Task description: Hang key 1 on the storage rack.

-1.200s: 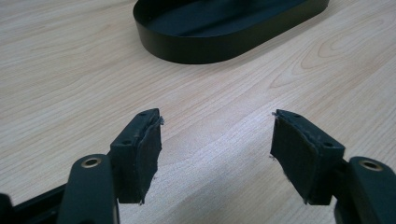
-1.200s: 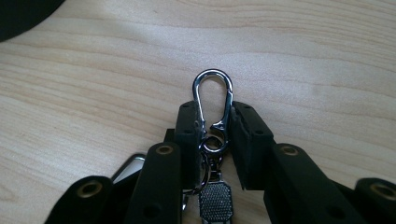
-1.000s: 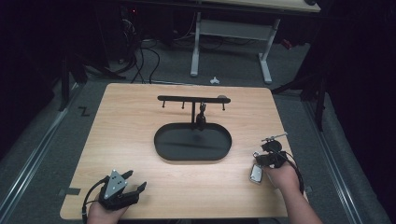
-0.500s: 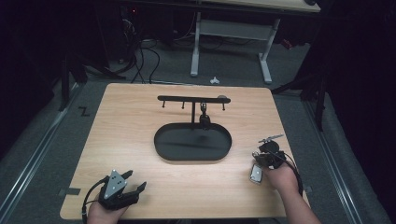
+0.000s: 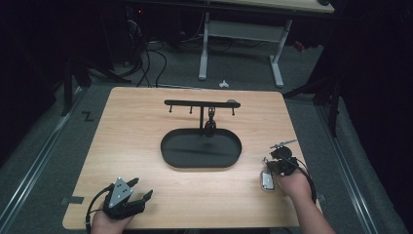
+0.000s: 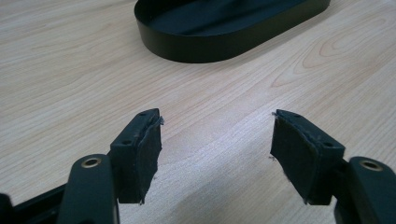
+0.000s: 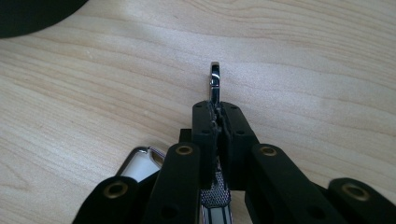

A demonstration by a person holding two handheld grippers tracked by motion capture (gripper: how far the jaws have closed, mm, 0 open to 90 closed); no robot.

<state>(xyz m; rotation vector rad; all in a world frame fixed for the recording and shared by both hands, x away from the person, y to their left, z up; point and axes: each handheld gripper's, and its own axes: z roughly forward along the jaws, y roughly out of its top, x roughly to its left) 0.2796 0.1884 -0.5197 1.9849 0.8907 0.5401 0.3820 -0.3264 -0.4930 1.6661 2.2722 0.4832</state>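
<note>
On the right of the wooden table, my right gripper [image 5: 278, 158] is shut on a thin shiny metal clasp [image 7: 214, 80] that sticks out past its tips. In the right gripper view its jaws [image 7: 218, 109] have just been closing on the clasp. A silver-framed white fob [image 5: 267, 180] lies on the table beside and beneath this gripper; the same fob [image 7: 140, 163] also appears in that view. My left gripper [image 5: 141, 187] rests near the front left corner of the table. It stands open [image 6: 215, 149] with only bare wood between its pads.
A black oval tray [image 5: 168, 151] sits mid-table, with its rim [image 6: 196, 49] ahead of the left gripper. Behind it stands a black hook rack [image 5: 199, 103] with a small dark item [image 5: 211, 116] hanging from it. Desk legs and cables lie beyond the far edge.
The right gripper's jaws have drawn together on the clasp. Both hands stay where they were, and the left gripper is unchanged.
</note>
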